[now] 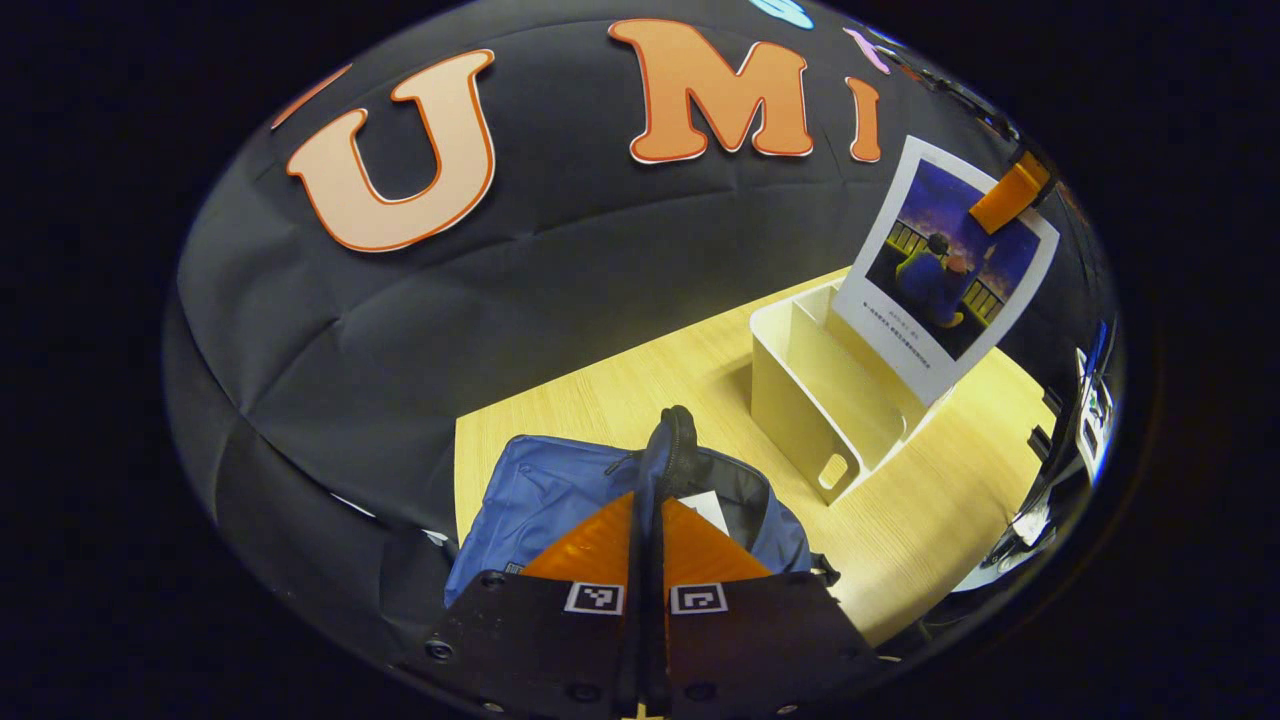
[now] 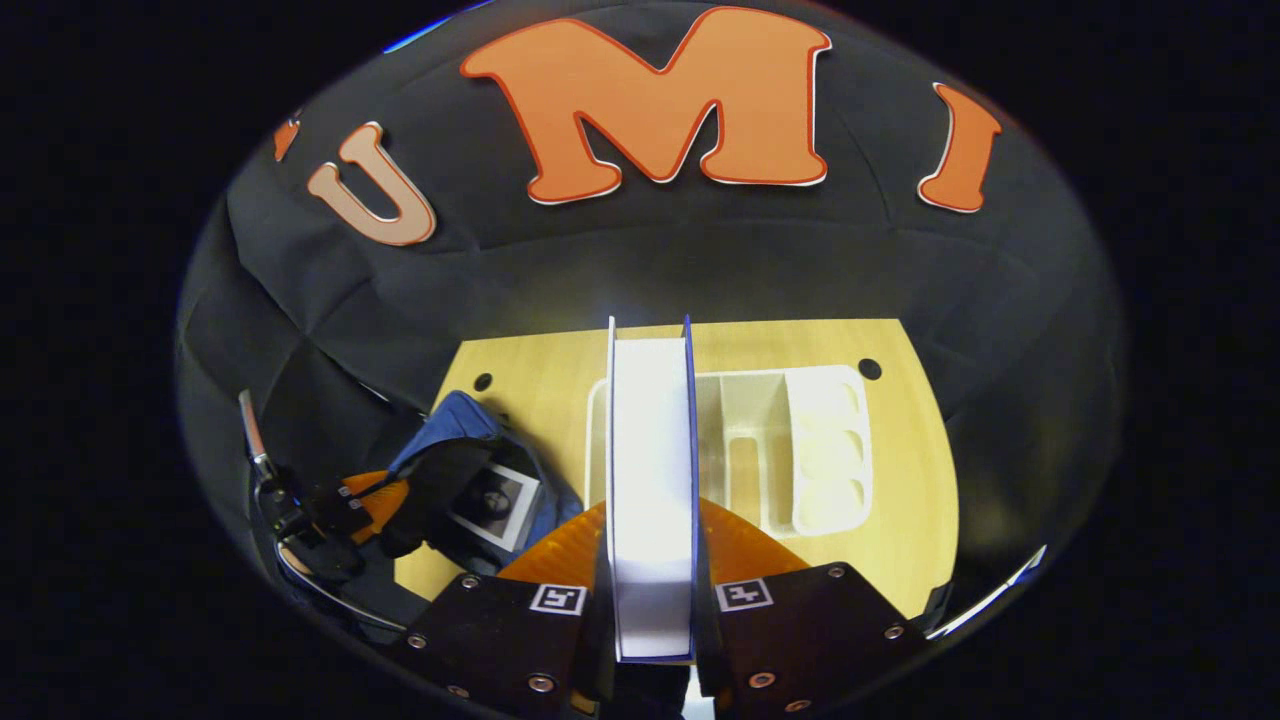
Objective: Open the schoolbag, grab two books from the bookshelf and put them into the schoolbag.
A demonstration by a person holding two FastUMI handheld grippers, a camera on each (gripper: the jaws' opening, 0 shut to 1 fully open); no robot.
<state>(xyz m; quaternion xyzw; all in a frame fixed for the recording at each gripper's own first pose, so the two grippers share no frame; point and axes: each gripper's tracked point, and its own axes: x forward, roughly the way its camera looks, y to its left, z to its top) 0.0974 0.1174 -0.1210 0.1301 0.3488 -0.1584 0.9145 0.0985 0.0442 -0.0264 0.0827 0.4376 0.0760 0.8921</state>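
Note:
The blue schoolbag (image 1: pixel 560 490) lies on the wooden table (image 1: pixel 620 380) with its mouth open. My left gripper (image 1: pixel 648 500) is shut on the raised zip edge of the bag (image 1: pixel 672 440), holding it up. A white-edged book (image 1: pixel 712 508) lies inside. In the right gripper view, my right gripper (image 2: pixel 650 515) is shut on a second book (image 2: pixel 650 470), seen edge-on above the white bookshelf (image 2: pixel 800 450). From the left gripper view that book (image 1: pixel 945 265) hangs tilted over the bookshelf (image 1: pixel 815 400). The schoolbag (image 2: pixel 450 425) and the left gripper (image 2: pixel 375 497) are at the left.
The bookshelf's other slots look bare. The table has small round holes (image 2: pixel 870 368) near its far edge. Dark gear (image 1: pixel 1090 410) stands beyond the table's right side. The black cloth wall runs close behind the table.

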